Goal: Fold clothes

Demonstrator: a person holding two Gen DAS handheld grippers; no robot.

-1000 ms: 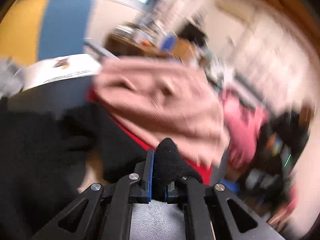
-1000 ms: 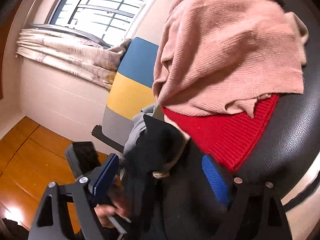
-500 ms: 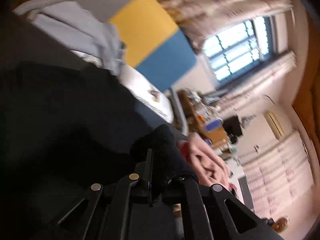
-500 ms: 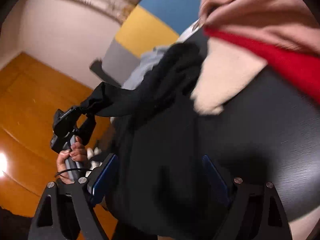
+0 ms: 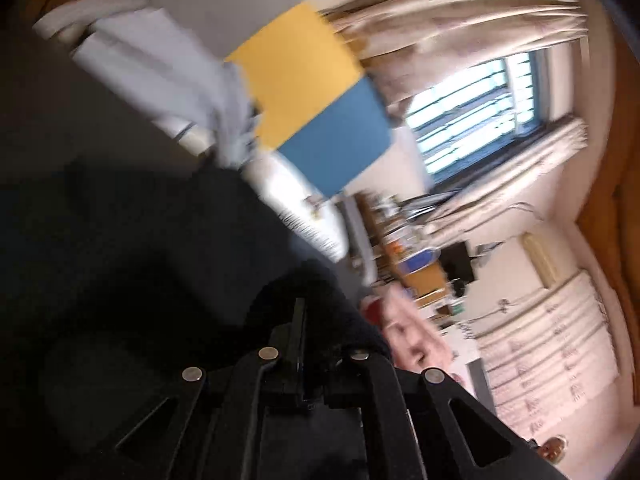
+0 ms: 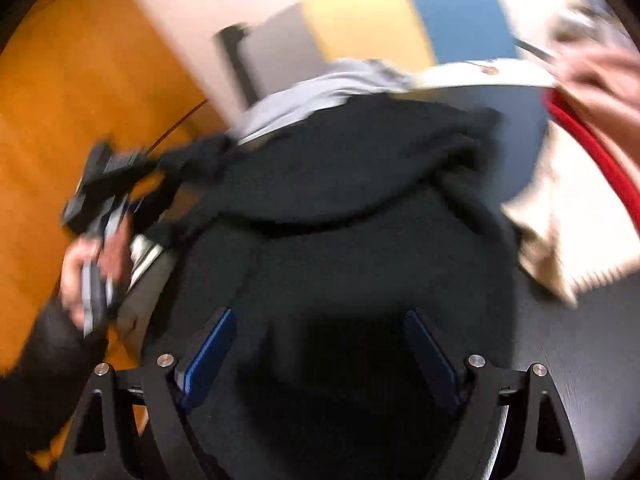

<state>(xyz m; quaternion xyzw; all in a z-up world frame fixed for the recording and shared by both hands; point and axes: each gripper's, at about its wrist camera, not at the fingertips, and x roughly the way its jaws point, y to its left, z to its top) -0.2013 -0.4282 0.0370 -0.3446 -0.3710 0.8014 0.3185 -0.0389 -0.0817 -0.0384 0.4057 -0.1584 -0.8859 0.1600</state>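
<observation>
A black garment (image 6: 344, 184) lies spread over the dark table (image 6: 580, 360). My left gripper (image 5: 316, 320) is shut on a fold of the black garment (image 5: 160, 260) and holds it up; it also shows in the right wrist view (image 6: 116, 168) at the left, pulling a black corner out over the floor. My right gripper (image 6: 320, 356) is open above the black garment, its blue pads (image 6: 208, 352) on either side of the cloth without pinching it. Both views are blurred.
A grey garment (image 6: 320, 88), a cream cloth (image 6: 568, 232), a red garment (image 6: 592, 144) and a pink garment (image 6: 600, 76) lie at the table's far and right side. A yellow-blue-grey panel (image 6: 400, 16) stands behind. The orange wood floor (image 6: 60, 100) lies left.
The left gripper has swung out to the left with the black cloth, stretching it. The right gripper has moved down over the black garment, away from the pink and red pile.
</observation>
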